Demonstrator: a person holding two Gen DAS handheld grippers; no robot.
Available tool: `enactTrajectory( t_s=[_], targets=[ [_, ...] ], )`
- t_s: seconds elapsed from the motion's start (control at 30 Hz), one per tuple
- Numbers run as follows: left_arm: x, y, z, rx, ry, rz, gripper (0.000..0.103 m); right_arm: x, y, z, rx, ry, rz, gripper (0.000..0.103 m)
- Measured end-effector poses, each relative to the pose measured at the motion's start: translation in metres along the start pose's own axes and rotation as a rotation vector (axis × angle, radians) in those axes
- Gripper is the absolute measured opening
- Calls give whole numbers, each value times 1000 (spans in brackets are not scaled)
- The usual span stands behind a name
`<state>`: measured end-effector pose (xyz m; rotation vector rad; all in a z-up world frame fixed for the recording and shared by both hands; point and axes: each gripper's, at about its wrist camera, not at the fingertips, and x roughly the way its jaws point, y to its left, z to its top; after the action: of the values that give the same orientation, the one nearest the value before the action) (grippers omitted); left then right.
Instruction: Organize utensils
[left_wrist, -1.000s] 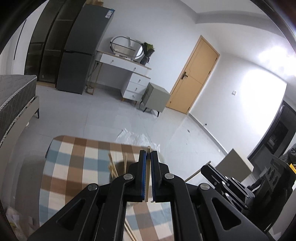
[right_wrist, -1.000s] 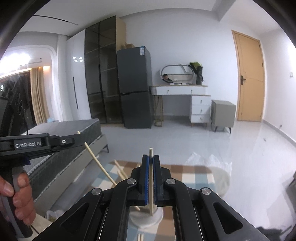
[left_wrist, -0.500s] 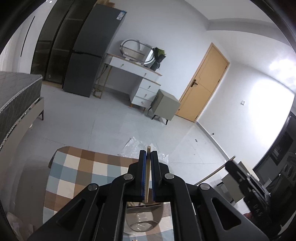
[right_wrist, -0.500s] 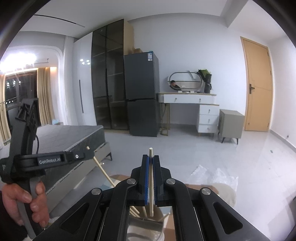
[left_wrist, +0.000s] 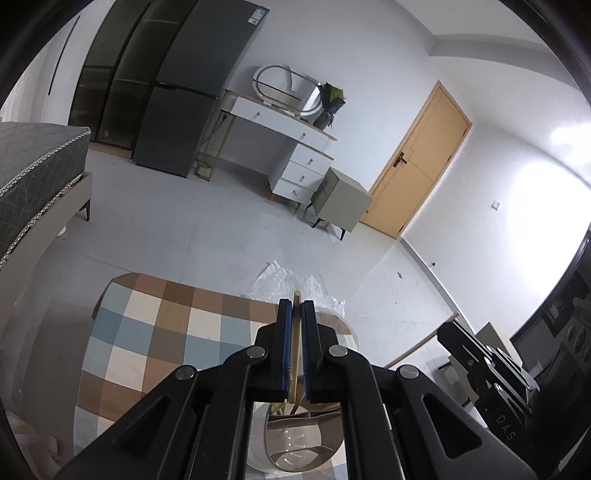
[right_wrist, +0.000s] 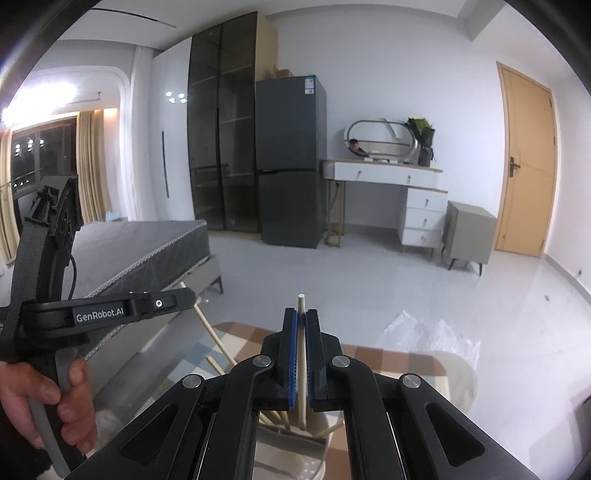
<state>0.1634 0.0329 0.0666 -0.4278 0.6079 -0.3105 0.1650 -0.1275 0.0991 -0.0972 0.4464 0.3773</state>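
My left gripper (left_wrist: 296, 308) is shut on a pale wooden chopstick (left_wrist: 296, 347), which hangs steeply over a white utensil holder (left_wrist: 295, 446) just below the jaws. My right gripper (right_wrist: 301, 315) is shut on a second chopstick (right_wrist: 301, 354), whose lower end reaches into the same utensil holder (right_wrist: 291, 450). Several chopsticks stand in the holder's back compartment. In the right wrist view the left gripper (right_wrist: 190, 295) sits at the left, gripped by a hand (right_wrist: 37, 398), with its chopstick (right_wrist: 216, 338) slanting down. The right gripper (left_wrist: 445, 330) shows at the right of the left wrist view.
The holder stands on a table with a checked blue, brown and cream cloth (left_wrist: 147, 332). A crumpled clear plastic sheet (left_wrist: 291, 284) lies past its far edge. A bed (right_wrist: 147, 251), fridge (right_wrist: 291, 162), dresser (right_wrist: 399, 192) and door (right_wrist: 528, 162) stand around the room.
Both grippers moved forward and slightly down with their chopsticks. The white holder now sits directly under both sets of jaws, and the loose chopsticks on the cloth have passed out of view.
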Motion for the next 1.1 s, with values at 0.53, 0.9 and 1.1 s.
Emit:
enactTrajectory(
  t_s=[0.53,0.9,1.1],
  targets=[
    [38,-10,-19,101,246,-103,0,42,-13,-37,52,152,13,3],
    [22,-2,-16,46,250,-85,42,33,-24,-55,145,189,10,18],
    [-1,-8,-11,67,179,-28,59,-3,-21,-56,167,143,-1,38]
  ],
)
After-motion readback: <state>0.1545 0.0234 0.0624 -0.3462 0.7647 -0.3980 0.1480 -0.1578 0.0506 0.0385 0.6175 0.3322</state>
